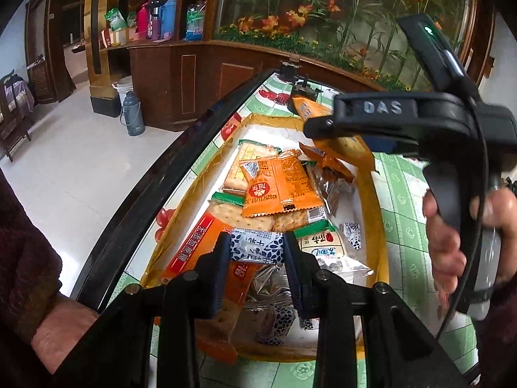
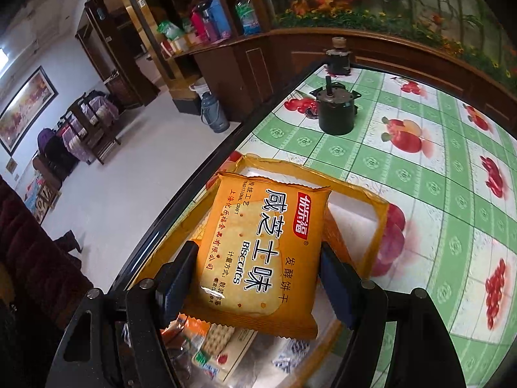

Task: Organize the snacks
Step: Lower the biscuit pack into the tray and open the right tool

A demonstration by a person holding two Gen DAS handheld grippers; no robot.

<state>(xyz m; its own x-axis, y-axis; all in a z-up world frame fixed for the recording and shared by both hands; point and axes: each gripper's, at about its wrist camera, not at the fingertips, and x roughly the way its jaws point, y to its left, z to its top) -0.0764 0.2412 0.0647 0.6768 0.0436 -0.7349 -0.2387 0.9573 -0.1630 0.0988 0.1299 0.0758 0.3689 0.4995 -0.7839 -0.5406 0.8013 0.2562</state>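
The left claw (image 1: 257, 252) is nearly closed. Its two dark pads pinch a small candy in a blue-and-white flowery wrapper (image 1: 257, 247). The candy hangs just over the pile of snacks inside a shallow box with a white floor and yellow taped walls (image 1: 383, 226). The box sits on the tabletop, close to its black left edge (image 1: 168, 174).

In the pile, right under the left claw, lie a crinkly silver packet (image 1: 269, 287) and a long orange cracker pack with a red stripe (image 1: 200, 242). A little farther in, a flat orange snack bag with a red round mark (image 1: 281, 187) rests on top of pale square crackers in clear wrap (image 1: 236, 216).

The right claw (image 2: 258, 278) is spread wide. It grips a big orange-yellow biscuit bag with white letters (image 2: 261, 252) by its two sides. The bag is held up above the far end of the box. A person's hand (image 1: 458, 232) holds the handle of the right claw.

The tabletop wears a green-and-white checked cloth with red fruit pictures (image 2: 436, 174). Past the box, a small dark round metal motor with a stub on top (image 2: 336, 113) stands on the cloth. Farther back is a brown wooden cabinet (image 2: 252, 64) with a flower picture above it.
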